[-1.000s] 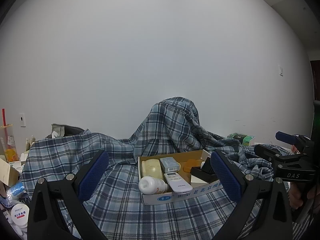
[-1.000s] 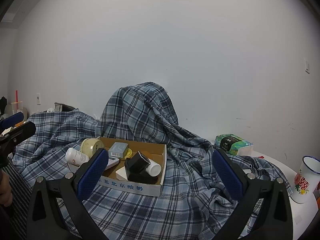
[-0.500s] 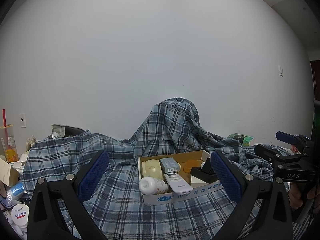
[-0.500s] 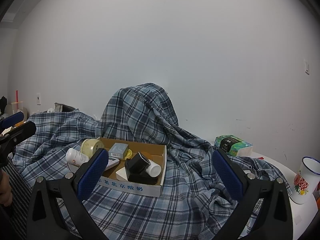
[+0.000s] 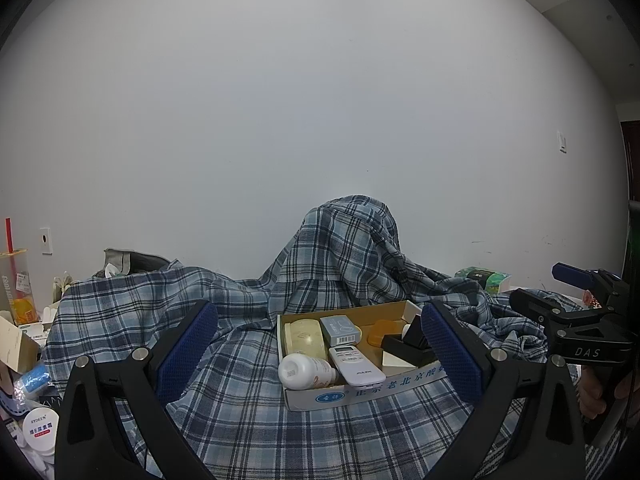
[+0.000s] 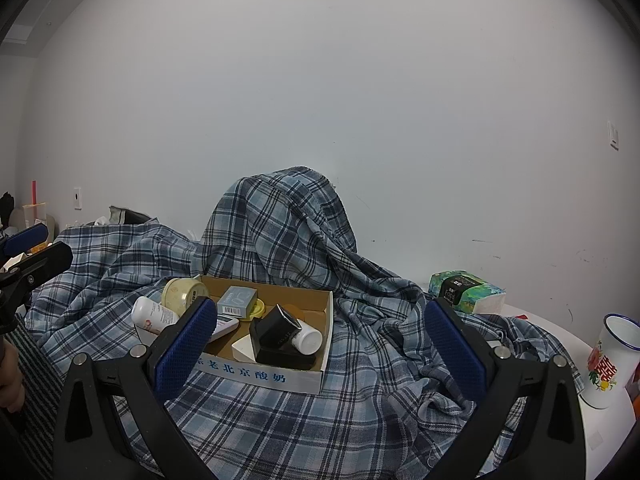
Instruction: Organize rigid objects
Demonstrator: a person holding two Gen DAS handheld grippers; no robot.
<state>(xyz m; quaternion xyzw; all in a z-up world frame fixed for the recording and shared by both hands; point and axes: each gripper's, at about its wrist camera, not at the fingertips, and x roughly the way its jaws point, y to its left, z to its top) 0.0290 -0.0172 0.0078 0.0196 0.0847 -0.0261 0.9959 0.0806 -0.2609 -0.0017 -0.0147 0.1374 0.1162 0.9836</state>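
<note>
Plaid cloth [image 5: 248, 412] covers the surface, and a shallow cardboard box [image 5: 360, 394] sits on it, between the fingers of both grippers as seen from each wrist camera. Inside lie a white bottle [image 5: 306, 371] on its side, a white remote [image 5: 356, 364], a grey carton [image 5: 340, 329], a cream jar [image 6: 184, 293] and a black box [image 6: 278, 334]. Left gripper [image 5: 320, 354] hangs spread wide and empty above the cloth; right gripper [image 6: 322, 344] likewise gapes, gripping nothing. An enamel mug [image 6: 610, 362] stands well apart to the right, a green tissue pack [image 6: 466, 286] behind it.
</note>
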